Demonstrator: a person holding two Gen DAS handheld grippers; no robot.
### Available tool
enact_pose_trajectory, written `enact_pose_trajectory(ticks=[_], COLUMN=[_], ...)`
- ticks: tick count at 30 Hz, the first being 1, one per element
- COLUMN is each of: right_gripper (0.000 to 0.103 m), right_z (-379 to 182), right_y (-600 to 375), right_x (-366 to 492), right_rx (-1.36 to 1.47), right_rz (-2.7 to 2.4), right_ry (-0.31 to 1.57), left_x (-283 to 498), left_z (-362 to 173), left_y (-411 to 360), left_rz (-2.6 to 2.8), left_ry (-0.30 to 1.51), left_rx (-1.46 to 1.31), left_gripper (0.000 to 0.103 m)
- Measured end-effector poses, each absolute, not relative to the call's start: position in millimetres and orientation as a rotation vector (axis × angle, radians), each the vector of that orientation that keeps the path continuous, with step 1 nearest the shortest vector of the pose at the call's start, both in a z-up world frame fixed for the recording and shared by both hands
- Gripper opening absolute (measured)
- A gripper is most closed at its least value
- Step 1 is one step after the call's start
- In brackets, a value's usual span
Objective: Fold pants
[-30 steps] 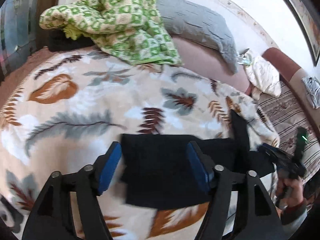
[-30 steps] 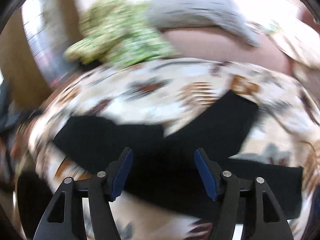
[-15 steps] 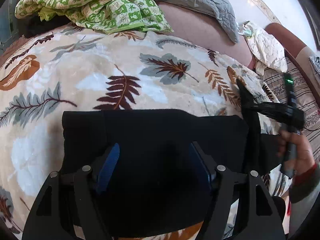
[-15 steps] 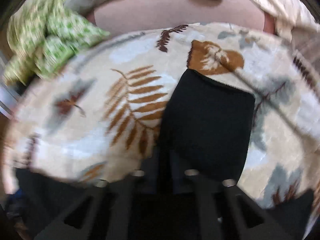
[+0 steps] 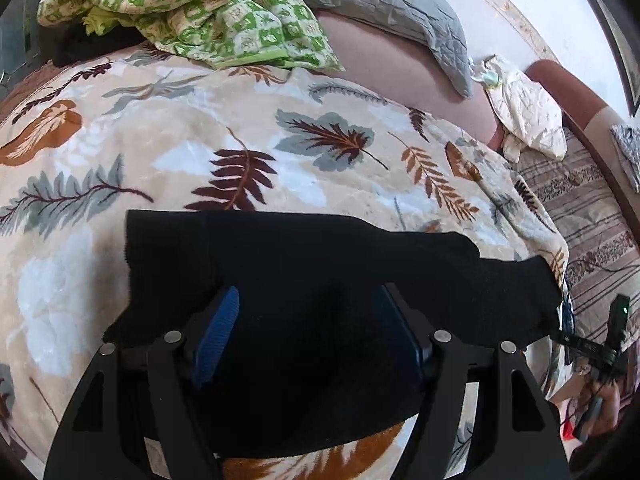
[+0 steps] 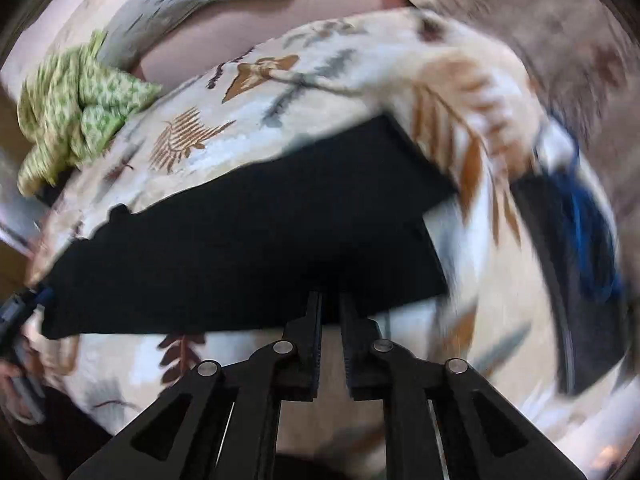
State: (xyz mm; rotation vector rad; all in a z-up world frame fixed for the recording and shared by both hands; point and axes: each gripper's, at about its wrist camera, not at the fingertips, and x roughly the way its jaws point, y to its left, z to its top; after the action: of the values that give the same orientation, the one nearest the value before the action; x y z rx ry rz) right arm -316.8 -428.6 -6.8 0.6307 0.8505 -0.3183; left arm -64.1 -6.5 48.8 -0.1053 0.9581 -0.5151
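The black pants (image 5: 304, 280) lie flat on a leaf-patterned blanket (image 5: 200, 140), stretched left to right. My left gripper (image 5: 308, 320) is open, its blue-padded fingers (image 5: 218, 330) resting on the near part of the fabric without pinching it. In the right wrist view the pants (image 6: 248, 240) form a long dark band. My right gripper (image 6: 330, 300) is shut on the pants' near edge. The right gripper also shows in the left wrist view (image 5: 600, 344) at the far right, beside the pants' end.
A green checked quilt (image 5: 192, 12) and a grey pillow (image 5: 392, 12) lie at the back of the bed. A cream cloth (image 5: 528, 120) and a striped cover (image 5: 592, 208) sit to the right. A dark blue item (image 6: 580, 264) lies at the right.
My right gripper closed on the pants' edge and swung it over, laying the raised leg down flat. My left gripper moved in over the fabric and stayed open.
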Motion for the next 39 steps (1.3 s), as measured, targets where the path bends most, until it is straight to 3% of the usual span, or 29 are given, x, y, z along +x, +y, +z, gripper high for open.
enact_pose_trajectory(ticks=[2,4,5,6,12,22,25,37,39], right_gripper=[0.014,0.034,0.051,0.062,0.06,0.063,0.063,0.063,0.063], right_z=[4,12,16,18,-9,-18,-18,-19,-19], right_y=[-428,-432,-436,-440,-462,-468,-468,-470,-470], right_x=[-325,-325,-321,-318,-293,-308,-304,-307,-306], right_rx=[0.62,0.592,0.576,0.569,0.675,0.794,0.802,0.828,0.82], right_rz=[-0.323,-0.362,-0.398,-0.423,-0.498,-0.459,-0.457,-0.432,-0.428], right_ry=[0.809,0.787,0.778,0.77,0.818,0.734,0.72,0.704,0.696], left_x=[-61,-60,-59,-59,-54,-59,-66,-89,-88], left_z=[49,51,53,54,52,60,51,27,28], left_y=[2,9,14,17,35,73,86,86,81], left_rz=[-0.519,-0.504,-0.497,-0.489,-0.451,-0.467,-0.46,-0.429,-0.443], left_ry=[0.956,0.948,0.936,0.924,0.926,0.93,0.973,1.082,1.073], left_rx=[-0.141,-0.166,-0.176,-0.184,-0.239,-0.265,-0.301,-0.282,-0.276], left_gripper=[0.071,0.071,0.071,0.071,0.071,0.071,0.082,0.082,0.077])
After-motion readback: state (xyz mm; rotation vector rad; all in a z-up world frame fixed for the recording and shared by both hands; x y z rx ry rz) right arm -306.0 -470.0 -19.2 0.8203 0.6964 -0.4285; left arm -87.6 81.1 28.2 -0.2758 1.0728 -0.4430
